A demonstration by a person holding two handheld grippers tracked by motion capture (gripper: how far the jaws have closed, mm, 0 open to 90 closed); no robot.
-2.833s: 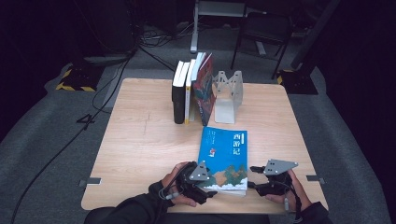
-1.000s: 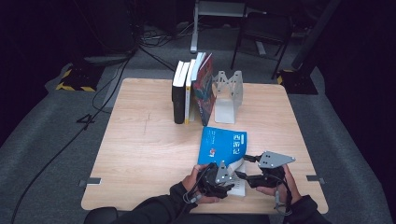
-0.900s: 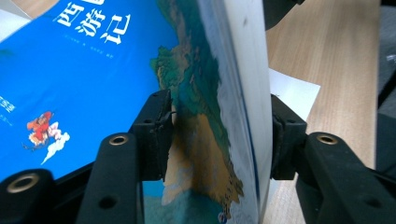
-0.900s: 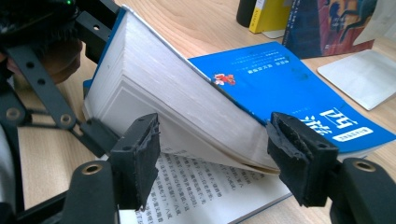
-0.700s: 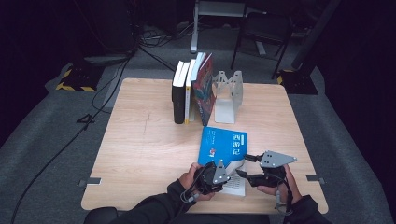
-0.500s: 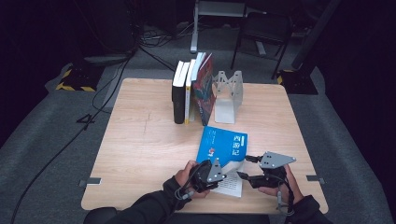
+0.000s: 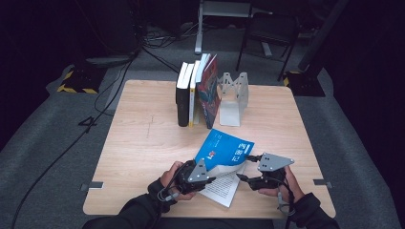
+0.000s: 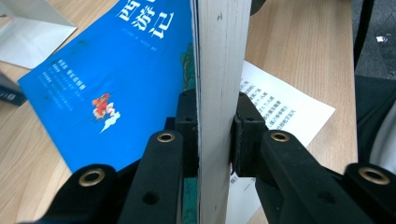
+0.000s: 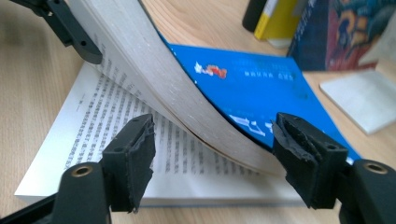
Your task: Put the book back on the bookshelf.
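Note:
A blue-covered book (image 7: pixel 224 150) lies near the table's front edge, partly opened. My left gripper (image 7: pixel 207 174) is shut on a thick block of its pages together with the blue cover (image 8: pixel 93 70). It holds that block lifted and bent up off the printed page (image 9: pixel 93 126) lying flat below. In the left gripper view the pads (image 8: pixel 187 130) press both sides of the white page edges (image 8: pixel 217 70). My right gripper (image 7: pixel 243 167) stands open at the book's right side. Its jaws straddle the curved page block (image 9: pixel 187 107) without touching it.
Several upright books (image 7: pixel 196 93) stand in a row at the back middle of the wooden table (image 7: pixel 138 143), leaning against a grey metal bookend (image 7: pixel 234 95). Bare tabletop lies to the left and right of the blue book. Dark floor with cables surrounds the table.
The left gripper has closed on the cover and pages and lifted them, opening the book and twisting it slightly. The right gripper moved in toward the book's right edge.

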